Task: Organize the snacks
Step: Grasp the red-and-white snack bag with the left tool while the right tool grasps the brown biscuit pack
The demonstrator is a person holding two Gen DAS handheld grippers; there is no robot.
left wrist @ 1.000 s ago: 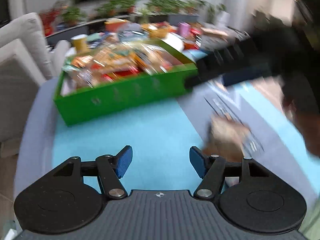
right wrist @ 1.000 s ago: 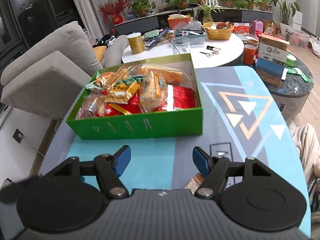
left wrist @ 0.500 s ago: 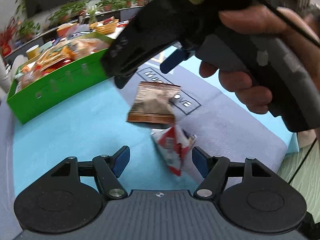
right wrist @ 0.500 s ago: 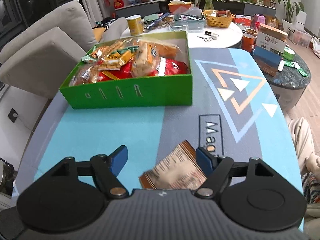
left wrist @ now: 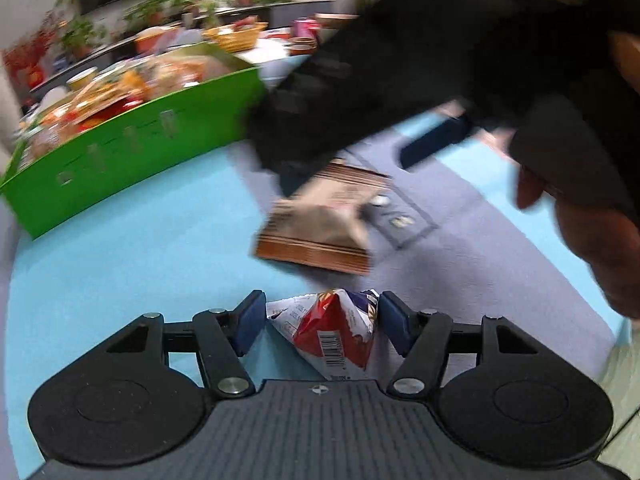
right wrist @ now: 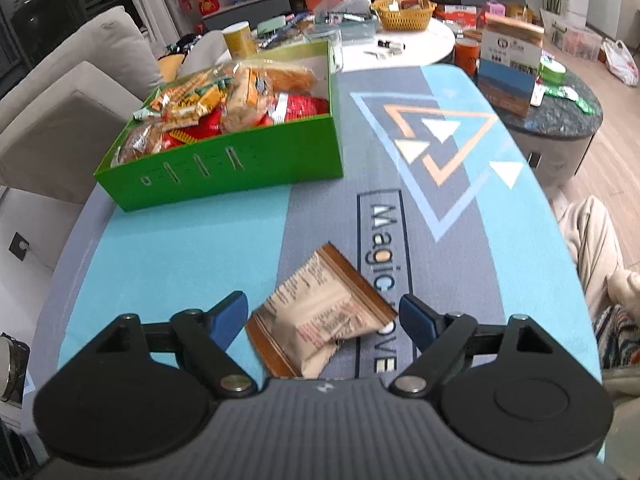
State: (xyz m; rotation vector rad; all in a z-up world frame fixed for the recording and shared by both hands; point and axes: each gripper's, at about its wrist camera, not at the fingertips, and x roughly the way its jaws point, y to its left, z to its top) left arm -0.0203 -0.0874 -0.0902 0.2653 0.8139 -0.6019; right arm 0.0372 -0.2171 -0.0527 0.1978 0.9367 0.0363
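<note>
A red and white snack packet lies on the table mat between the blue pads of my left gripper, which is open around it. A beige and brown snack packet lies between the pads of my right gripper, also open; it shows ahead in the left wrist view. The right gripper's body hangs blurred over that packet. A green box full of wrapped snacks stands at the far left of the mat, also in the left wrist view.
The blue and grey mat covers the table. Behind it a white round table carries a basket, cups and boxes. A grey sofa stands at the left. A dark round side table is at the right.
My left gripper has moved forward so the red packet sits between its pads. My right gripper has come down over the brown packet, which now lies between its pads.
</note>
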